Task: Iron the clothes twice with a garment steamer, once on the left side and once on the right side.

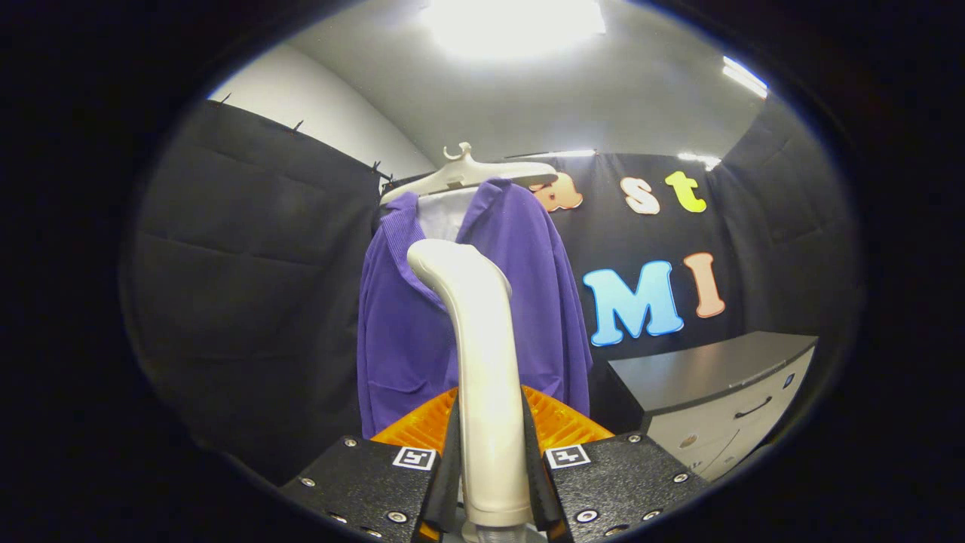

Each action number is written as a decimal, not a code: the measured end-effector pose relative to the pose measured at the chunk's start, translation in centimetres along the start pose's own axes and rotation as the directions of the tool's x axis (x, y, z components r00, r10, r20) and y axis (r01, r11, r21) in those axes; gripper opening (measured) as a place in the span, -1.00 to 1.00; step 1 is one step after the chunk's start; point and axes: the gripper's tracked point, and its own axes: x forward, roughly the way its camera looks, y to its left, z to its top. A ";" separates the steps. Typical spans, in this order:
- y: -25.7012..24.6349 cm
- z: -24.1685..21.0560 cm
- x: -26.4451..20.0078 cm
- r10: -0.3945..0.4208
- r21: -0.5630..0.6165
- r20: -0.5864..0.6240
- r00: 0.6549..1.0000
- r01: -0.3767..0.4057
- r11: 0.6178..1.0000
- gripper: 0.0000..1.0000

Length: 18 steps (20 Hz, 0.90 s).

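Black cloth walls [249, 249]; grey-topped cabinet [716, 392]

The steamer [482, 362] is glossy cream-white, paler at its bent top. The jaws gripping it are black with a speckled surface, silver screws and a small black-and-white square marker on each; their inner pads [554, 422] are ribbed orange. The cardigan [399, 339] is purple with fine vertical ribbing, over a white lining at the neck. Its hanger [467, 175] is off-white. The counter [709, 369] has a dark grey top and white drawers with dark handles.
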 end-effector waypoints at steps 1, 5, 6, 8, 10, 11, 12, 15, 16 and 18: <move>0.7 1.3 0.6 0.005 -0.004 0.028 1.000 -0.005 1.000 -0.23; 4.1 5.1 2.8 0.027 0.007 0.092 0.995 -0.028 1.000 -0.23; 5.0 5.9 3.6 0.034 0.007 0.107 0.994 -0.035 0.999 -0.23; 6.8 7.3 5.0 0.048 0.010 0.123 0.991 -0.050 0.999 -0.23; 8.6 8.2 6.7 0.056 0.009 0.141 0.988 -0.058 0.998 -0.24; 9.3 8.4 7.7 0.053 -0.004 0.140 0.989 -0.053 0.999 -0.23; 9.9 8.5 8.9 0.049 -0.018 0.137 0.989 -0.047 0.999 -0.23; 11.1 7.2 11.9 0.028 -0.071 0.078 0.997 -0.022 0.997 -0.23; 11.6 6.5 12.5 0.025 -0.090 0.056 0.998 -0.020 0.996 -0.23; 11.8 5.0 13.1 0.018 -0.136 0.016 1.000 -0.015 0.991 -0.23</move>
